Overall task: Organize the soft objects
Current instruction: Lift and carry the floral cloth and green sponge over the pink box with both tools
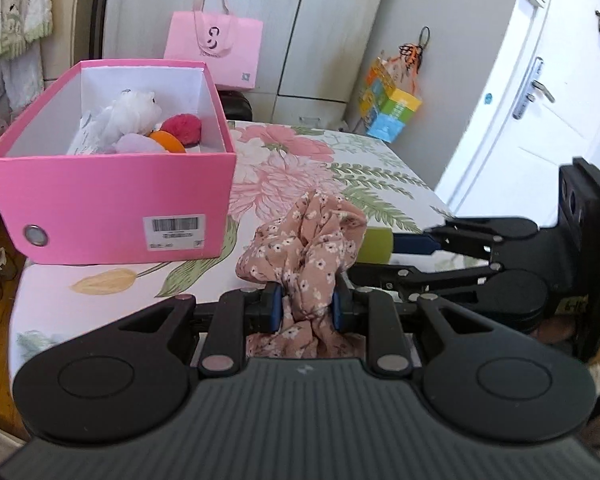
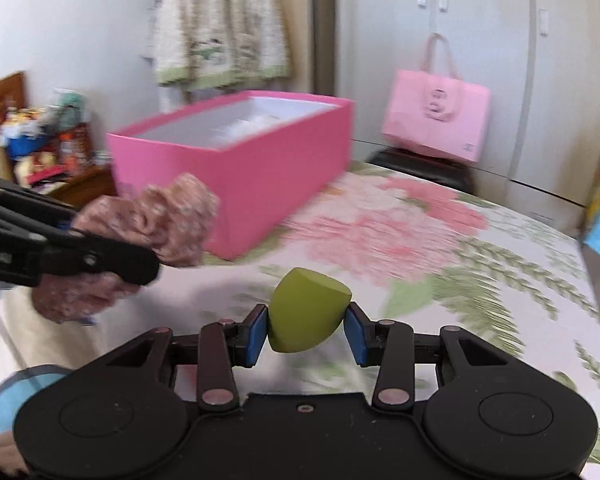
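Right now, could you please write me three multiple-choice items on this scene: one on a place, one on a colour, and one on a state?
1. Where is the red pompom?
A. Inside the pink box
B. On the floral bedspread
C. In the pink paper bag

2. What colour is the makeup sponge between the right gripper pads?
A. Orange
B. Olive green
C. White

3. What state is the left gripper in?
A. Open and empty
B. Shut on the floral scrunchie
C. Shut on a plush toy

Answers:
1. A: the pompom lies among other soft things within the box walls.
2. B: the sponge shows olive green in both wrist views.
3. B: both blue pads pinch the pink flowered fabric.
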Demonstrator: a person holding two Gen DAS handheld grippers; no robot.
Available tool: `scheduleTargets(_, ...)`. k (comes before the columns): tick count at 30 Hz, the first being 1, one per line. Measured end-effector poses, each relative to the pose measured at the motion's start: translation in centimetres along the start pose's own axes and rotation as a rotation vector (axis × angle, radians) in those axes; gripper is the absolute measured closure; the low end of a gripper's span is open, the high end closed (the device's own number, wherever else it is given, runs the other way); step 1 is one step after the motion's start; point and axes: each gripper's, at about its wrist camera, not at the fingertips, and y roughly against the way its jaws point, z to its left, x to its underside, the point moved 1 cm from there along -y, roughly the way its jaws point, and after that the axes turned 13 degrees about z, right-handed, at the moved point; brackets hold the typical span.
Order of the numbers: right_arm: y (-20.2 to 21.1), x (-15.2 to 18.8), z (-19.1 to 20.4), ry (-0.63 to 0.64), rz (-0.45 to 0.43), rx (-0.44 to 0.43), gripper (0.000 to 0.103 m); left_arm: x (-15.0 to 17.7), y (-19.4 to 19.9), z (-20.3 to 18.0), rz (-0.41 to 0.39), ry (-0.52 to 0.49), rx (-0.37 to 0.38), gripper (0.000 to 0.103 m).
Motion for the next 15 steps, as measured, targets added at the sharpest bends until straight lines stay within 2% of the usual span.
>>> scheduleTargets(3, 1.3, -1.3, 1.2, 0.032, -0.015, -0.069, 0.056, -0.5, 2.1, 0.6, -0.006, -0.013, -0.017, 0.081)
scheduleTargets(6, 2.3, -3.0, 2.1, 0.061, -0.047, -0.117, 0.056, -1.5, 4.0, 1.3, -0.045, -0.023, -0.048, 0.081)
scheduleTargets(15, 1.7, -9.3, 3.5, 0.084, -0.162, -0.165, 0.056, -5.9, 5.1, 4.7, -0.136, 0.003, -0.118, 0.081)
